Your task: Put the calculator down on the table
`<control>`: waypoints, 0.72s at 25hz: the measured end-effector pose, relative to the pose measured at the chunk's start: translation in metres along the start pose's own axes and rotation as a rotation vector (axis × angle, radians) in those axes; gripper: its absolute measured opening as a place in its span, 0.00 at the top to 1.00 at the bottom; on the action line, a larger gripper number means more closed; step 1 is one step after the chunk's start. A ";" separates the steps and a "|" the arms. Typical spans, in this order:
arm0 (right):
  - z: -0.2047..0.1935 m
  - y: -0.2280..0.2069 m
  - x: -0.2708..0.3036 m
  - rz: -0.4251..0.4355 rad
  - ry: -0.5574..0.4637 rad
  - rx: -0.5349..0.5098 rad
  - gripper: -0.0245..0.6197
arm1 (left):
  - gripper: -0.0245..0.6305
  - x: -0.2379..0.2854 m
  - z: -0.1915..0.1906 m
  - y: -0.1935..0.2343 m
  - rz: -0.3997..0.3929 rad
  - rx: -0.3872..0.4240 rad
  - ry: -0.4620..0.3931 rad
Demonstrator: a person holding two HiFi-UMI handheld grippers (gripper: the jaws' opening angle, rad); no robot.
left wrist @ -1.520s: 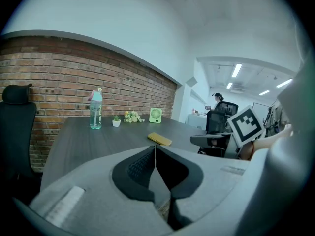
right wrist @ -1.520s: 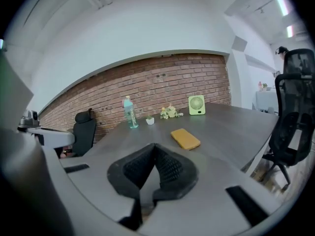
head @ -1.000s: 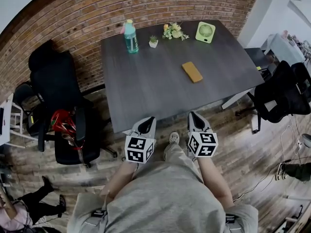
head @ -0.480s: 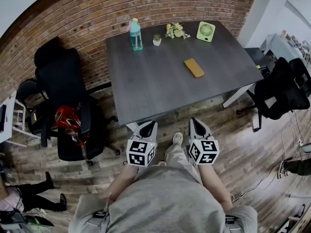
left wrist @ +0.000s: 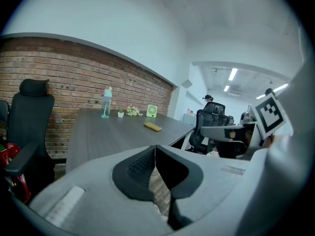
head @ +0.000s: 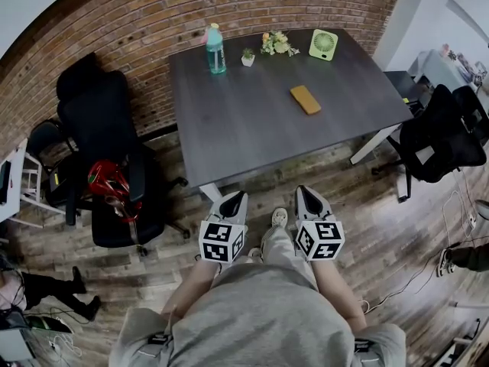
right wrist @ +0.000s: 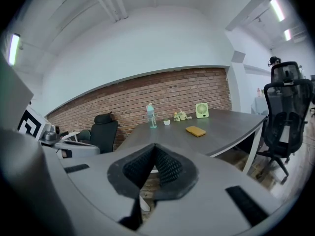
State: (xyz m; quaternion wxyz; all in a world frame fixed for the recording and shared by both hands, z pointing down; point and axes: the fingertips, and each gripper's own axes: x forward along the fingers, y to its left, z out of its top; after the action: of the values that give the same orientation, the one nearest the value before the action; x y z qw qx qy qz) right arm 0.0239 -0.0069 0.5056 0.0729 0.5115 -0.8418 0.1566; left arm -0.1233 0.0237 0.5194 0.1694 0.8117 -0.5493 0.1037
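While the left gripper (head: 235,196) and right gripper (head: 304,190) had jaws together, empty, the calculator (head: 305,99) lay ahead on the table (head: 252,128); a bottle (head: 215,49) and fan (head: 323,43) stood beyond.

Closed left tool (head: 235,196), closed right tool (head: 304,191) (both empty)

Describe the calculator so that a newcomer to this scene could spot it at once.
Find the dark grey table against the brick wall. A bottle, small potted plant, flowers and green fan stand in a row along its wall edge; the calculator lies apart from them, toward the table's right side. It is the only flat, orange-yellow slab.
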 end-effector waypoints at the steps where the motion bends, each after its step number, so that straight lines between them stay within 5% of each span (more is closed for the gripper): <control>1: 0.000 0.001 -0.001 0.001 -0.001 0.000 0.96 | 0.93 -0.001 -0.001 -0.001 0.001 0.000 -0.001; 18: -0.001 0.002 -0.004 0.010 -0.010 -0.019 0.96 | 0.93 -0.004 -0.001 -0.006 0.006 0.010 -0.011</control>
State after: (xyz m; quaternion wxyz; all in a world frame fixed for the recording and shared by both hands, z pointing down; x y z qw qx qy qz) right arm 0.0239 -0.0022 0.5046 0.0728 0.5074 -0.8461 0.1462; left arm -0.1191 0.0300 0.5178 0.1623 0.8115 -0.5520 0.1026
